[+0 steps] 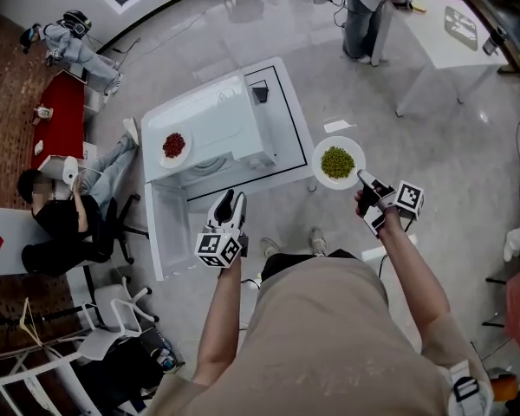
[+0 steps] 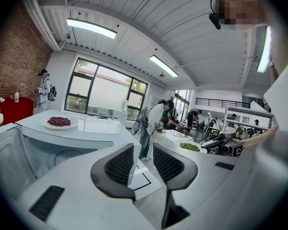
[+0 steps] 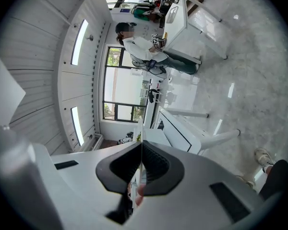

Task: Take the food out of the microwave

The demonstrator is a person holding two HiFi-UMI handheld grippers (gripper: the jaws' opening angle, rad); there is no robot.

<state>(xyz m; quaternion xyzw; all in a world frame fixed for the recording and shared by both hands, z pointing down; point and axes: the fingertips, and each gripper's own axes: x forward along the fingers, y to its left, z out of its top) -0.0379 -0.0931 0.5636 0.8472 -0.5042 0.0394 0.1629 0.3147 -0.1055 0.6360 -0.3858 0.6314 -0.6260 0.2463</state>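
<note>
The food looks already out: the right gripper [image 1: 364, 180] is clamped tight on the thin rim of a round white plate [image 1: 321, 173] heaped with small green peas [image 1: 338, 161], held just off the tabletop's [image 1: 286, 111] right edge. The left gripper [image 1: 231, 199] stands apart and empty near the boxy, glossy white microwave [image 1: 221, 120], which carries a dish of red beans [image 1: 174, 145]. Next, I judge, the plate needs a level, steady set-down

Head view looks steeply down on the microwave [image 1: 215, 121]; left gripper view faces it level and close, sharing the red-bean plate [image 2: 59, 122]; right gripper view is rolled sideways.
</note>
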